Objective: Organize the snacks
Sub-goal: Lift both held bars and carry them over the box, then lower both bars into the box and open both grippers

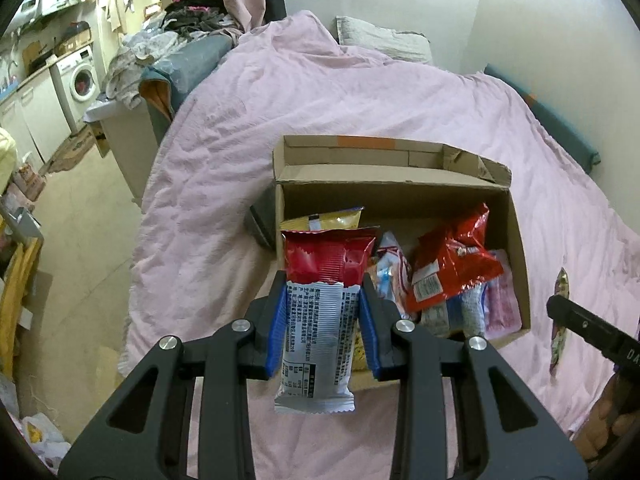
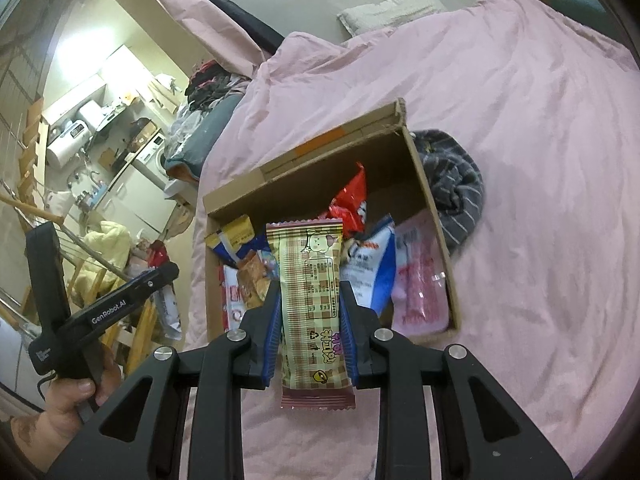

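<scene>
1. Snacks are in both grips: the left gripper is clamped on a red-and-white packet, the right gripper on a checked wafer packet.
2. Just beyond, the cardboard box on the pink bedcover holds more packets.
3. Carry each over the rim before letting go, probably into bare gaps.

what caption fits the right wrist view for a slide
Right hand-held gripper clamps a plaid snack bar over a cardboard box of snacks on a pink bed.

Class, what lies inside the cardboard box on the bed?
Inside the cardboard box lie loose snack packets: a red bag, a pink packet, a blue-and-white pouch. The box floor and lower packets are covered.
</scene>
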`<state>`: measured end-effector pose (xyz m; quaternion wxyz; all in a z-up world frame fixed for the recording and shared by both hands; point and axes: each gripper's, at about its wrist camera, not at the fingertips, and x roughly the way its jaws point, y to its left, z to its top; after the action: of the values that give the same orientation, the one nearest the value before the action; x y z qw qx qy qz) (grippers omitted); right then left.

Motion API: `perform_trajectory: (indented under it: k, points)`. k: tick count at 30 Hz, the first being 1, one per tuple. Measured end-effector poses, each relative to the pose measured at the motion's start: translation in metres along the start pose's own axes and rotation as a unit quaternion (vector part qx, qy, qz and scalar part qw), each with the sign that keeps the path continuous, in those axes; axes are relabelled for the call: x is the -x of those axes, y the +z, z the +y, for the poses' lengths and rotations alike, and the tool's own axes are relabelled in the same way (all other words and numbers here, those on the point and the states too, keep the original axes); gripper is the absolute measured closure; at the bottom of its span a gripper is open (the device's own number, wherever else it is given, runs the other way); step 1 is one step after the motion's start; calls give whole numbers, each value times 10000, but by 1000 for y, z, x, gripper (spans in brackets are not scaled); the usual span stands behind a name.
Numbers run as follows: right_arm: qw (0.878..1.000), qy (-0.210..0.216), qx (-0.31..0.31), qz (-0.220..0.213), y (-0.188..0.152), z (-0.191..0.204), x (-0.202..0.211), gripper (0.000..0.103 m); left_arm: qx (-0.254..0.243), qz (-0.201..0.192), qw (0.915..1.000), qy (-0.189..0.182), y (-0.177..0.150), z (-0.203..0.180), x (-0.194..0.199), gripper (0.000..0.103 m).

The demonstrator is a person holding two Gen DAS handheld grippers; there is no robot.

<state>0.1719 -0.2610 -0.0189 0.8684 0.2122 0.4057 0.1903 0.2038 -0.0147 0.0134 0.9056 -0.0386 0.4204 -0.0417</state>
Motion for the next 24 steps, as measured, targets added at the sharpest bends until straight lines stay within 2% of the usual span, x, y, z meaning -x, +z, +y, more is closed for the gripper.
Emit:
perform_trajectory:
  k: [10,15,17,20,24]
  points:
    - [9989,89,463,49,15,25,-44,75,-57,-5,9997,-239,0,-5,-31,74]
    - [9987,168,449,149,15,31,-69,75,137,192,9990,-368,3,-3,-43,74]
    - [9986,228,454,139,13,33,-73,75,1,195,9990,-410,6,-6,-45,74]
    - [9986,231,422,203,12,32,-79,75,-210,71,9994,-278,8,-9,-43,74]
    - [9991,243,319,117,12,29,-79,75,7,332,9983,-489,7,-9,-49,74]
